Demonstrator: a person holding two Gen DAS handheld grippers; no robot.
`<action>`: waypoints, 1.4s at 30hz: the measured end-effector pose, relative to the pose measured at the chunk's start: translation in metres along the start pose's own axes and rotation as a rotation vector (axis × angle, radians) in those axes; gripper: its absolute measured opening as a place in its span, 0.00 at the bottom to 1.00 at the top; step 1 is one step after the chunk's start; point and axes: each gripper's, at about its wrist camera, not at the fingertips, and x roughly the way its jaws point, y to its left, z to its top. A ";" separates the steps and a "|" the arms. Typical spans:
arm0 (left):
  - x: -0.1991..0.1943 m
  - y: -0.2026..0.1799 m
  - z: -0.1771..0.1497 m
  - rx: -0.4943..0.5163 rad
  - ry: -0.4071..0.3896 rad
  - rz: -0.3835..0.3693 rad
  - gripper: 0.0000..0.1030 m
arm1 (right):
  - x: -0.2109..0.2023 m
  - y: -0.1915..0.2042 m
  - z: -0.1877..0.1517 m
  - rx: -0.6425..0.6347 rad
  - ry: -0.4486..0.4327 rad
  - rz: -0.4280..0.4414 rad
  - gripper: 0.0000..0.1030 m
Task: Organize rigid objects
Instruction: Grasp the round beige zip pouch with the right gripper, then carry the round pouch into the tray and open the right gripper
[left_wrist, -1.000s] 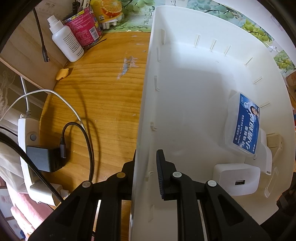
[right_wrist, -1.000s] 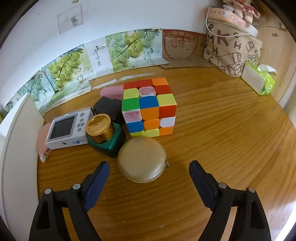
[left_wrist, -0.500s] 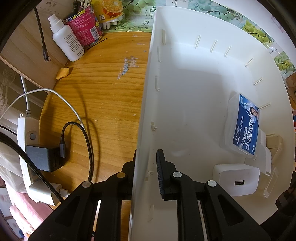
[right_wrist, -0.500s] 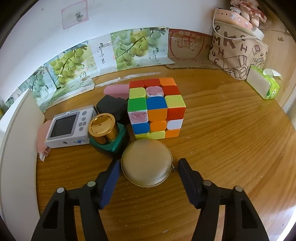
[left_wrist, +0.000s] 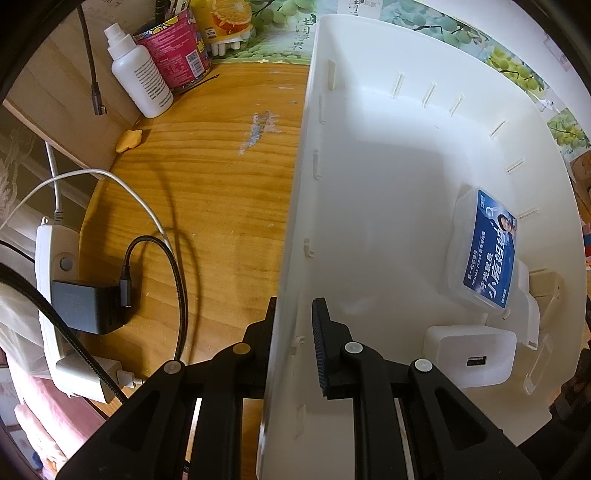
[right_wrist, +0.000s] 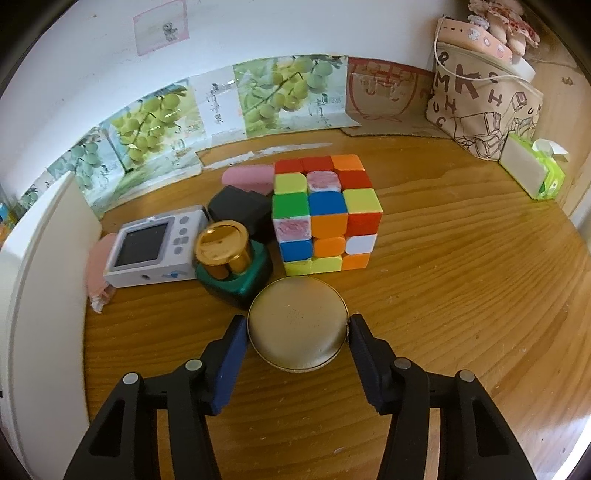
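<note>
My left gripper (left_wrist: 293, 321) is shut on the near wall of the white plastic bin (left_wrist: 295, 206), one finger outside and one inside. In the bin lie a blue-labelled floss box (left_wrist: 487, 254) and a white USB charger (left_wrist: 469, 356). My right gripper (right_wrist: 297, 328) has closed onto a round tan case (right_wrist: 297, 325) on the wooden table, with both pads touching its sides. Behind the case stand a Rubik's cube (right_wrist: 325, 214), a green bottle with a gold cap (right_wrist: 232, 266), a white handheld device (right_wrist: 155, 251) and a black box (right_wrist: 240, 210).
The bin's wall (right_wrist: 40, 258) shows at the left of the right wrist view. A pink eraser (right_wrist: 247, 177), a printed pouch (right_wrist: 484, 96) and a tissue pack (right_wrist: 532, 170) lie further back. In the left wrist view a power strip (left_wrist: 55, 295), cables, a white bottle (left_wrist: 140, 81) and a pink can (left_wrist: 173, 55) are left of the bin.
My right gripper has moved forward around the round tan case and its fingers have closed in until they touch its sides. The left gripper and bin have not moved.
</note>
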 end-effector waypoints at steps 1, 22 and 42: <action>0.000 0.000 0.000 -0.001 0.000 0.001 0.17 | -0.002 0.001 0.000 -0.004 -0.004 0.004 0.54; -0.001 0.000 -0.002 0.010 -0.001 -0.004 0.17 | -0.063 0.039 0.014 -0.070 -0.118 0.210 0.54; -0.001 0.003 -0.001 0.013 -0.003 -0.022 0.17 | -0.111 0.135 0.005 -0.389 -0.199 0.427 0.54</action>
